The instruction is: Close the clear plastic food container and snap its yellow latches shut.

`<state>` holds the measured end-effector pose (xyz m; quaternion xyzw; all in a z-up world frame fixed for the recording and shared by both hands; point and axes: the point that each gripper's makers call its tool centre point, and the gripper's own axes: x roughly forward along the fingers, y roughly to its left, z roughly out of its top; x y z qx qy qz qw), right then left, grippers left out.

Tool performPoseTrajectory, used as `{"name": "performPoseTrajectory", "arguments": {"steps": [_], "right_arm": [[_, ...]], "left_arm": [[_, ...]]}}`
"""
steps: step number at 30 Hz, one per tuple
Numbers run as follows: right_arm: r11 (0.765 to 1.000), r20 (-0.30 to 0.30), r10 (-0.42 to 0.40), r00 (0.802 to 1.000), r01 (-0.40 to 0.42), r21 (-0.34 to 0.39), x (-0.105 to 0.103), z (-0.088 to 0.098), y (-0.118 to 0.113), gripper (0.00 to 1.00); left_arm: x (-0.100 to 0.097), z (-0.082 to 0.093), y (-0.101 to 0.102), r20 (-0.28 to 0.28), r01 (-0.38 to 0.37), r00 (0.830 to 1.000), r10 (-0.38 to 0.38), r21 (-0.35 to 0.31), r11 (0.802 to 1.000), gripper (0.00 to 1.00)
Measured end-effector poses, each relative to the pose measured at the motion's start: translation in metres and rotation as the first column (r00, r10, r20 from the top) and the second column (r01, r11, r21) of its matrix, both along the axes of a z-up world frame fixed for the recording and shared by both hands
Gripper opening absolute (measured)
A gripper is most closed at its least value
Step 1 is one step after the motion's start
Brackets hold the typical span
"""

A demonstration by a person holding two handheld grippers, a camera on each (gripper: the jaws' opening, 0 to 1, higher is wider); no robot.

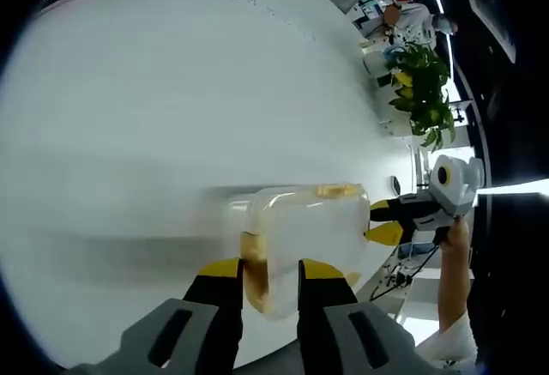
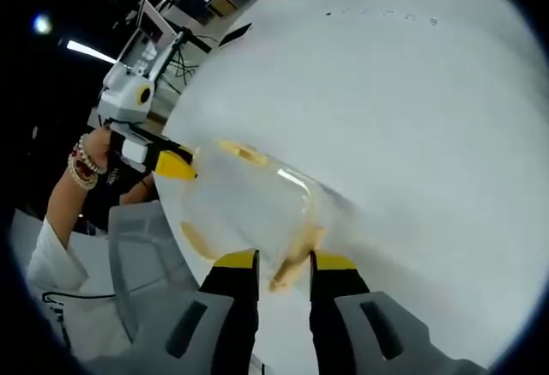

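Your left gripper (image 1: 268,274) reaches forward low over the white table (image 1: 154,109), its yellow-tipped jaws standing on either side of the near end of the clear container (image 1: 304,225). They are closed down on a yellow latch (image 1: 255,276) at that end, with the latch pinched in the narrow gap between them. From the right gripper view, this same gripper comes in from the left, held by your hand (image 2: 107,178) with a beaded bracelet (image 2: 81,162) at the wrist, its yellow tips against the container's far end.

Your right gripper (image 2: 283,265) meets the container (image 2: 253,199) from the opposite end, jaws drawn close around the yellow latch (image 2: 296,253) there. In the left gripper view it enters from the right, yellow tips touching the container's far side.

The container sits on the table between the two grippers, its long axis running from one gripper to the other. Its lid is on top; a further yellow latch (image 1: 339,190) shows along one long edge. A potted plant (image 1: 422,92) stands well beyond it.
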<state>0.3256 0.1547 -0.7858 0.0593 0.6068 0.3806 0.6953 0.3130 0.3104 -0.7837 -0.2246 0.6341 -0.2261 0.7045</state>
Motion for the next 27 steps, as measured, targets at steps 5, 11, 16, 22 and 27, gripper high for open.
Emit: {"name": "performPoseTrajectory", "arguments": {"steps": [5,11,16,22,27], "right_arm": [[0.997,-0.026,-0.060,0.998,0.061,0.044,-0.002,0.001,-0.002,0.15],[0.989,-0.053,-0.119,0.992,0.123,0.084,-0.008,0.003,-0.002,0.13],[0.980,-0.079,-0.147,0.986,0.156,0.123,-0.007,0.007,0.001,0.12],[0.988,-0.030,-0.105,0.994,0.108,0.114,-0.011,0.012,0.001,0.14],[0.999,0.073,-0.027,0.997,0.024,0.043,-0.010,0.019,-0.004,0.10]], "left_arm": [[-0.001,-0.001,-0.002,0.001,-0.002,1.000,0.002,0.002,1.000,0.16],[-0.002,-0.002,-0.004,0.005,-0.004,1.000,0.004,0.004,1.000,0.17],[-0.003,-0.004,-0.005,0.016,0.003,1.000,-0.003,0.010,1.000,0.17],[-0.002,-0.004,-0.006,0.071,0.073,0.995,-0.075,0.034,0.997,0.19],[0.022,0.023,0.004,0.307,0.187,0.920,-0.243,0.201,0.962,0.28]]}}
